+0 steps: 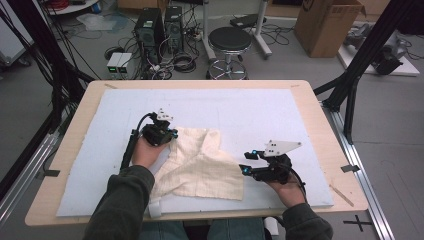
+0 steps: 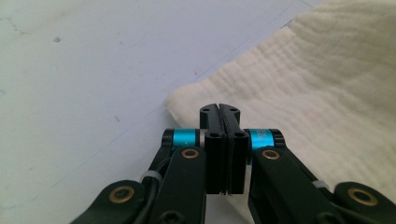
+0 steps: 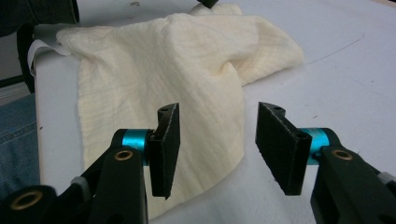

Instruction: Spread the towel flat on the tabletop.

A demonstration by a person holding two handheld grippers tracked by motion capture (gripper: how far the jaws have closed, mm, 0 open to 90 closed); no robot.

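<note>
Left tongs (image 2: 219,112) shut at cloth (image 2: 327,93) corner, right tongs (image 3: 217,144) parted nearby.

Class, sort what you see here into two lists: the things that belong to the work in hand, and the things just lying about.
Belongs to the work:
- crumpled cream woven cloth
- left gripper, shut at the cloth's corner
- right gripper, open beside the cloth
- white foam mat under the cloth

Just lying about:
- black round stool
- brown cardboard box
- two black computer towers

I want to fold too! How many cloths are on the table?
1. A cream cloth lies rumpled on the white mat, between the left gripper and right gripper. Another could hide beneath it.
</note>
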